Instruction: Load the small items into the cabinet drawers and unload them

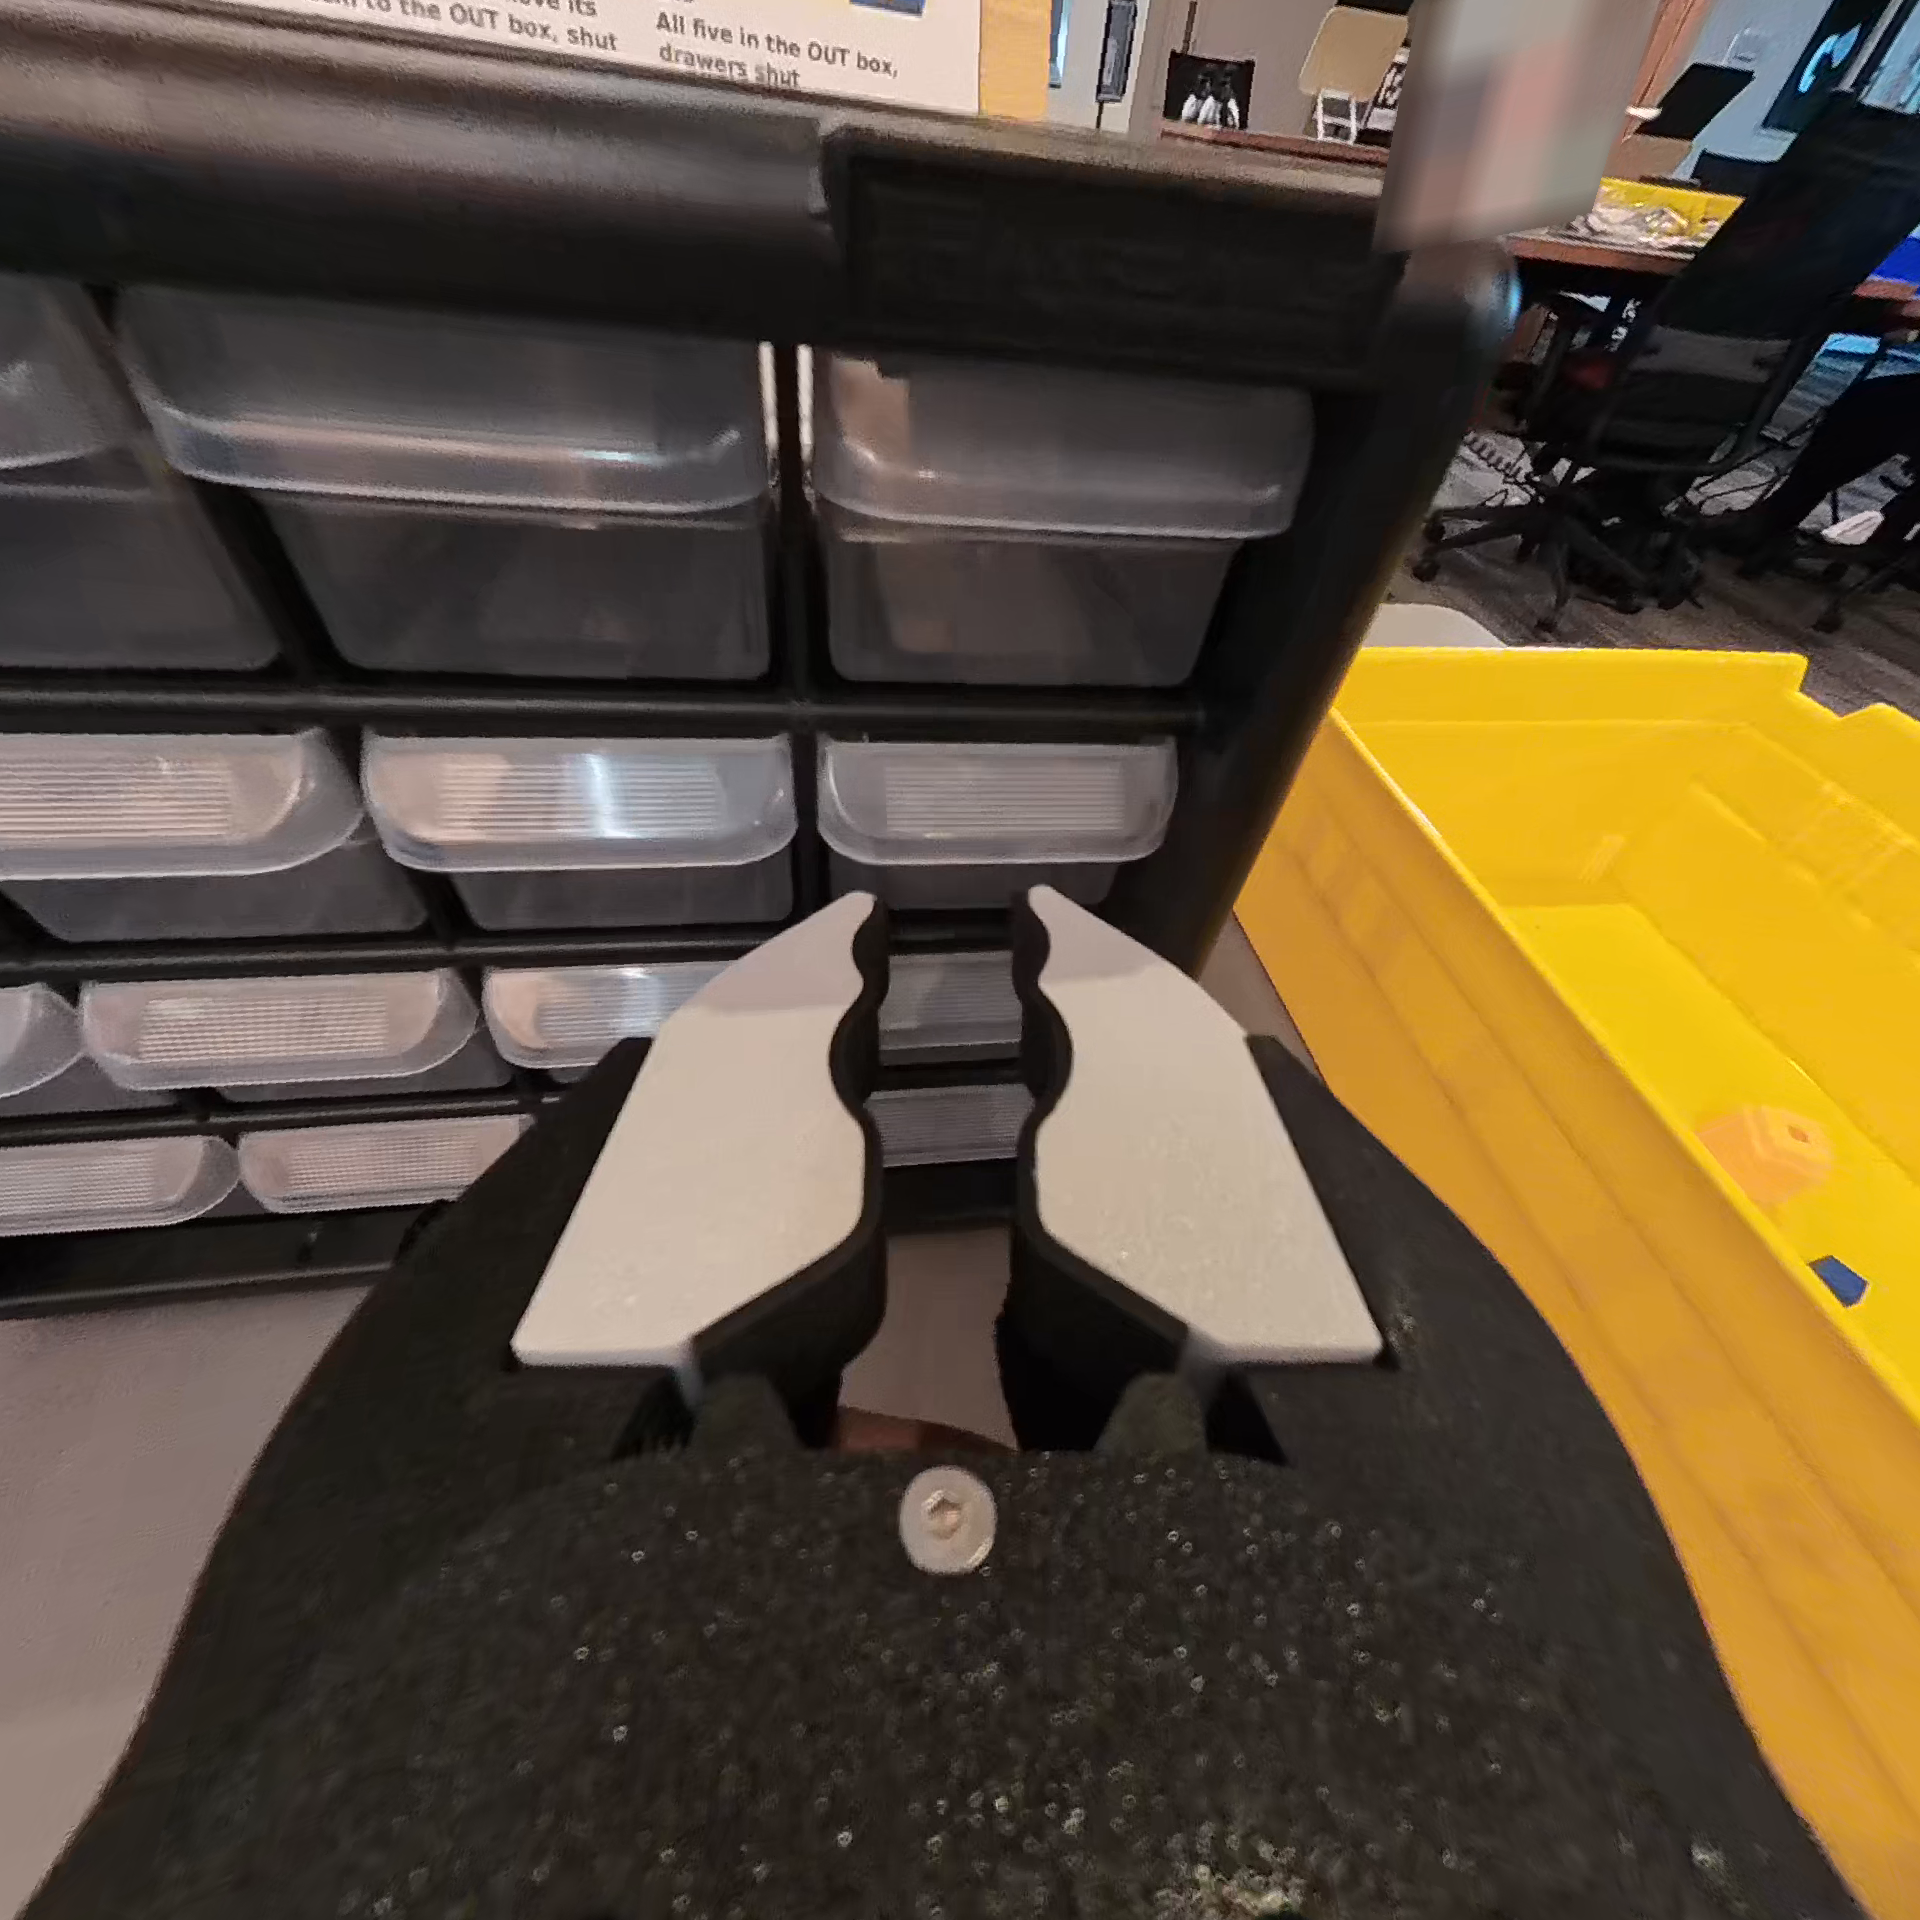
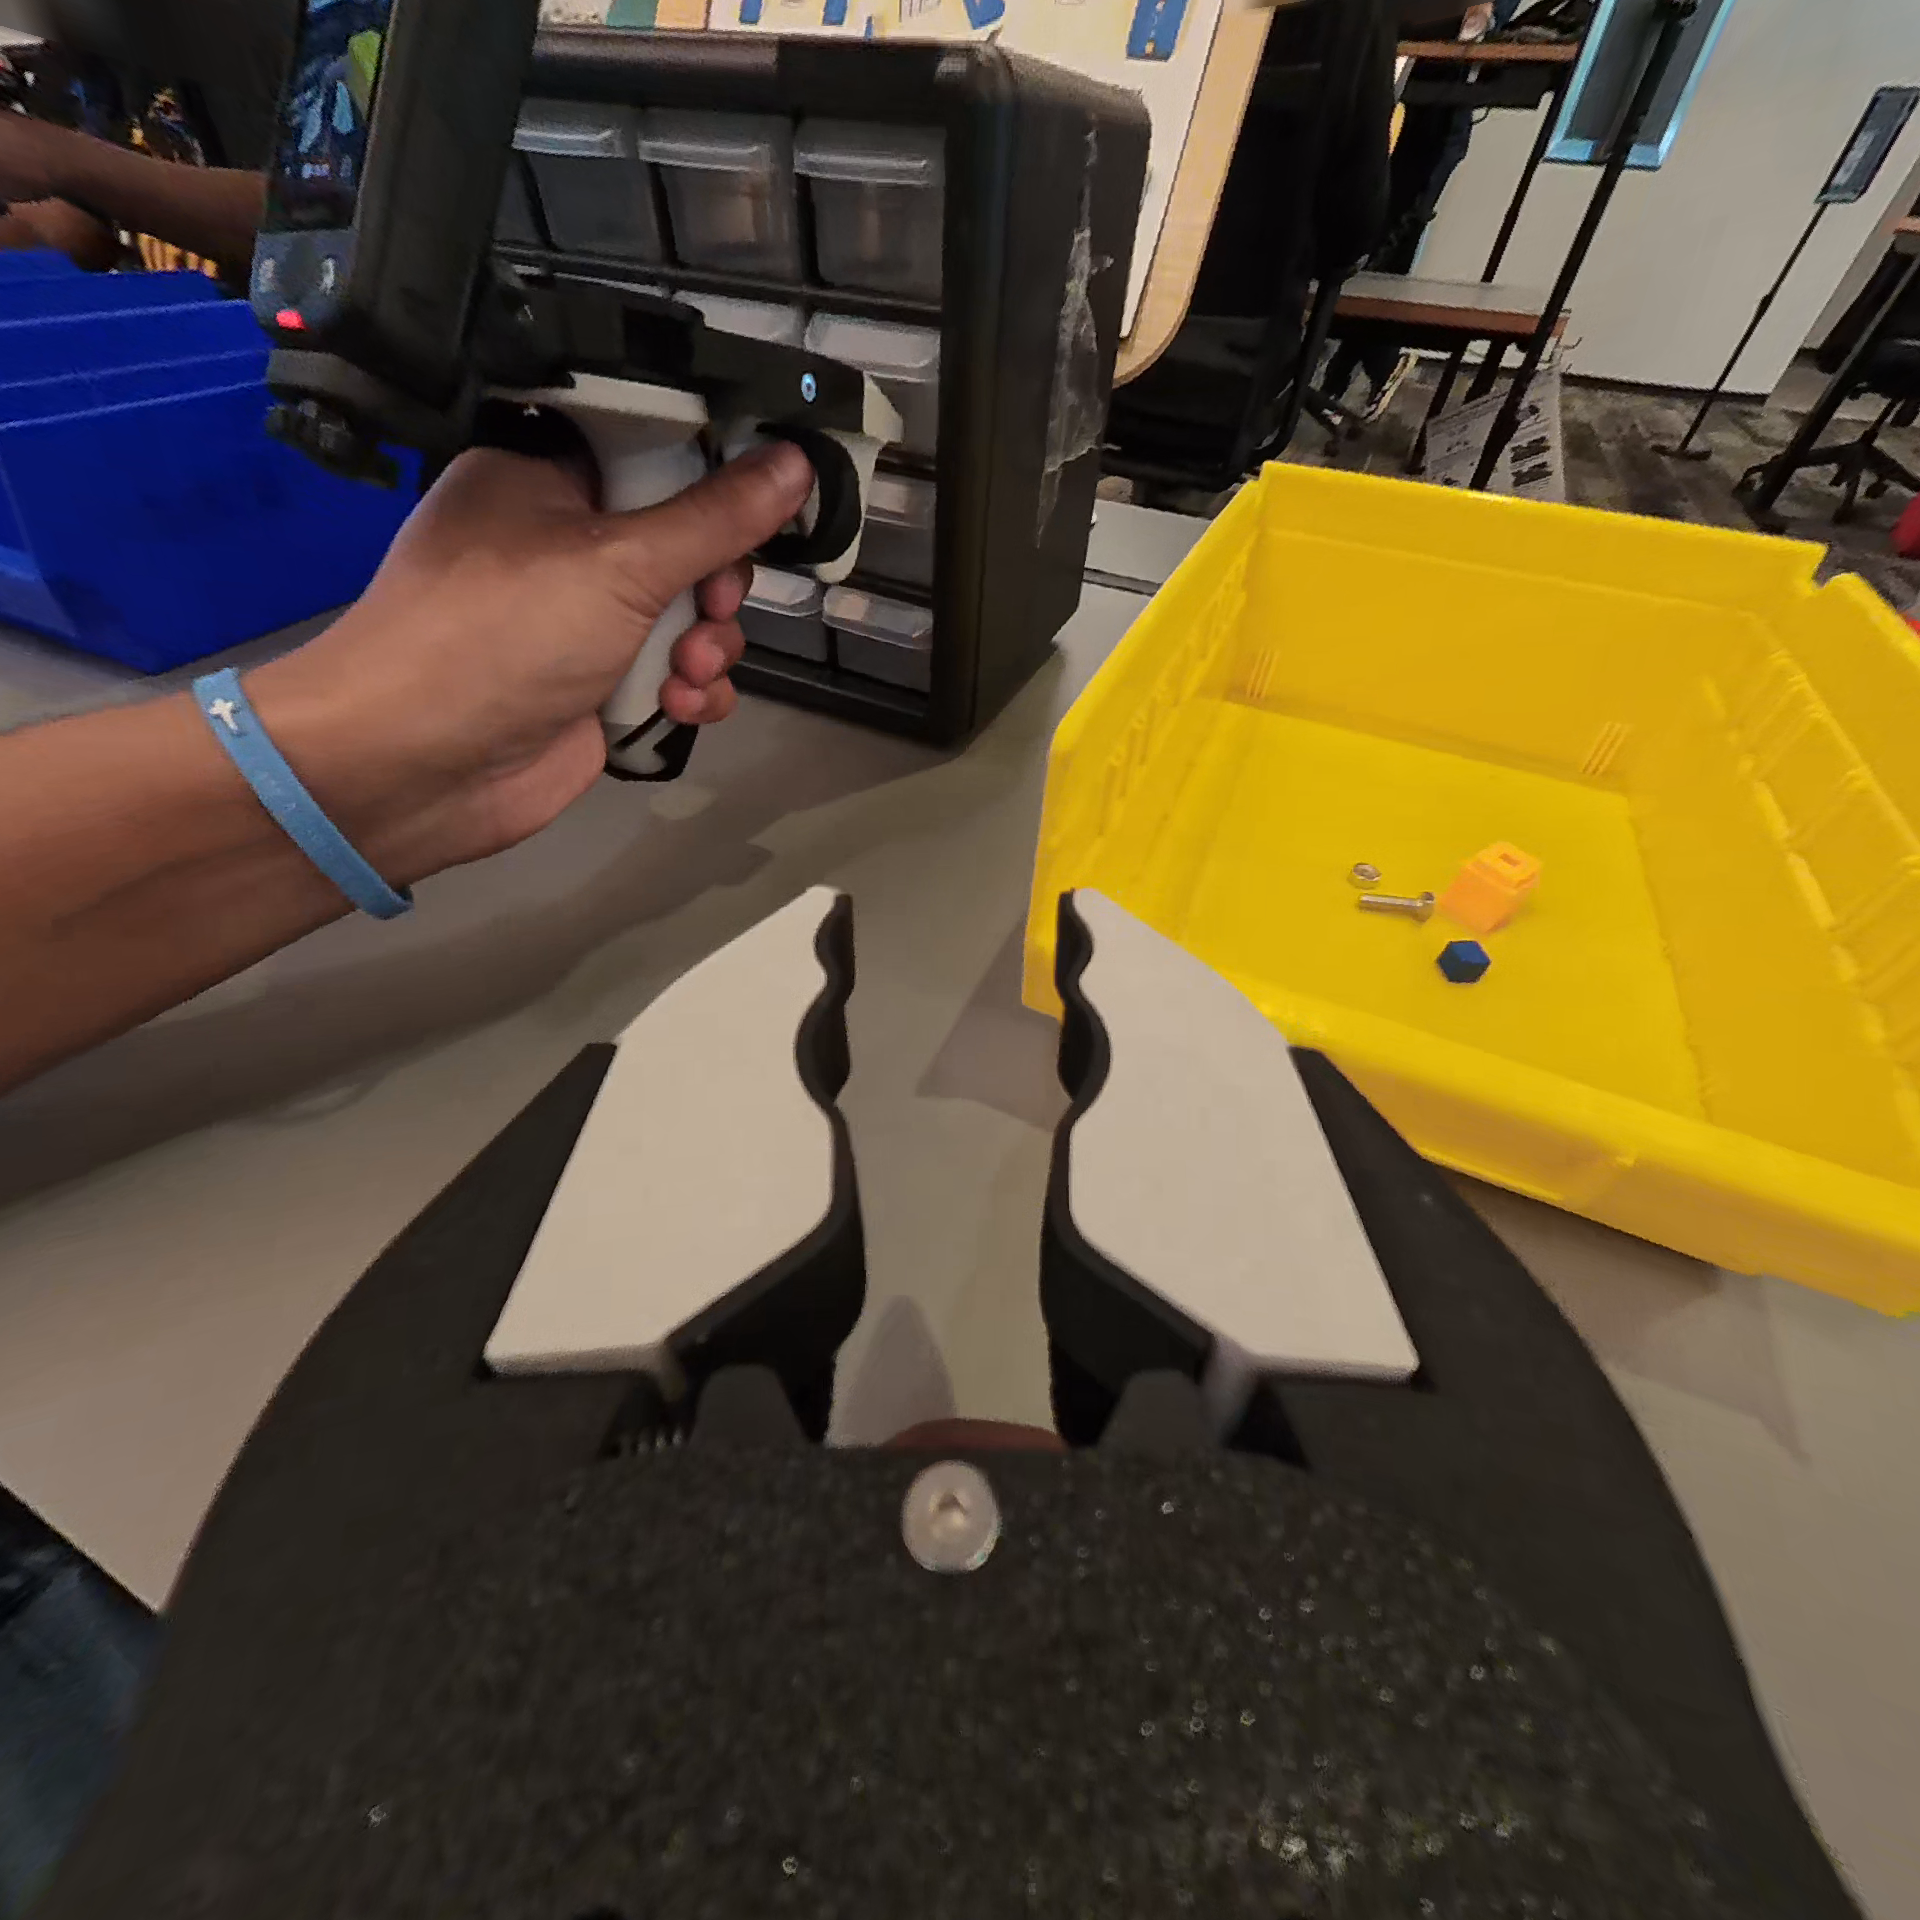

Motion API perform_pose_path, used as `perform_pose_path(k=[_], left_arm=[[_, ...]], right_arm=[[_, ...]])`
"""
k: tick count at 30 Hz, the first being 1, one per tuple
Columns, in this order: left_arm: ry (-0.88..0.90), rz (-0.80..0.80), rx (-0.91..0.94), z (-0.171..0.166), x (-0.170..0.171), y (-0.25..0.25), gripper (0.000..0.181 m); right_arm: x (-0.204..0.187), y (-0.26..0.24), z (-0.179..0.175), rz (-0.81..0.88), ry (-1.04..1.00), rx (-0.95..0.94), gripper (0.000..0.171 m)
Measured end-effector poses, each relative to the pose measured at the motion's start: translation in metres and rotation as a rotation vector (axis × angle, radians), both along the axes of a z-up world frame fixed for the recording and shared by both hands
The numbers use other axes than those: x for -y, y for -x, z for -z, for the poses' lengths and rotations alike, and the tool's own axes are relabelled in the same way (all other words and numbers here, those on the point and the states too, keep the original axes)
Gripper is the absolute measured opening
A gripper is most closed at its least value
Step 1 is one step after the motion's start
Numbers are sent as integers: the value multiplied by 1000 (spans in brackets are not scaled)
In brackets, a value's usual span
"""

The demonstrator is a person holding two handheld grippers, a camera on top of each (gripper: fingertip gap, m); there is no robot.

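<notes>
You held the left hand-held gripper [image 1: 948,920] raised, jaws slightly parted and empty, your left hand [image 2: 540,623] wrapping its handle; the right hand-held gripper [image 2: 954,920] hung parted, empty.

An office-like lab or workspace. At the upper right of the left wrist view stand office chairs [image 1: 1621,457] on carpet beside a cluttered desk [image 1: 1662,244]. In the right wrist view's upper right are tripod stands [image 2: 1558,260], another desk [image 2: 1444,301] and a posted sheet [image 2: 935,16].

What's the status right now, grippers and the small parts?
Left gripper open, empty, facing cabinet drawers, all shut. Right gripper open, empty, over table. Orange block, blue hex piece, bolt in yellow bin.
</notes>
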State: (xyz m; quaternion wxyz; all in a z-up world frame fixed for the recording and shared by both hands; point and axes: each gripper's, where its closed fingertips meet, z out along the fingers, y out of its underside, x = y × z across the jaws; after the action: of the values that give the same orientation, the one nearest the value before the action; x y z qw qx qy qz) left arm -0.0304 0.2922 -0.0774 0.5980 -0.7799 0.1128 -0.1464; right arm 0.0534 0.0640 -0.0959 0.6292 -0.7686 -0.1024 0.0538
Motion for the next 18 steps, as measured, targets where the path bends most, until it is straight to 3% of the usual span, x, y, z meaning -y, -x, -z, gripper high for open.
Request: perform_pose_path(k=[4, 7, 10, 13, 18], left_arm=[[4, 91, -65, 13, 18, 1, 30], [-31, 261, -285, 44, 37, 0, 37], [-228, 310, -719, 65, 37, 13, 39], [-543, 297, -1082, 59, 33, 13, 28], [-746, 306, -1342, 62, 24, -4, 27]], right_arm=[[-1, 2, 1, -9, 6, -9, 36], [1, 1, 0, -9, 5, 0, 36], [2, 2, 0, -16, 8, -9, 36], [0, 4, 4, -25, 30, -25, 36], [-3, 3, 6, -23, 36, -14, 36]])
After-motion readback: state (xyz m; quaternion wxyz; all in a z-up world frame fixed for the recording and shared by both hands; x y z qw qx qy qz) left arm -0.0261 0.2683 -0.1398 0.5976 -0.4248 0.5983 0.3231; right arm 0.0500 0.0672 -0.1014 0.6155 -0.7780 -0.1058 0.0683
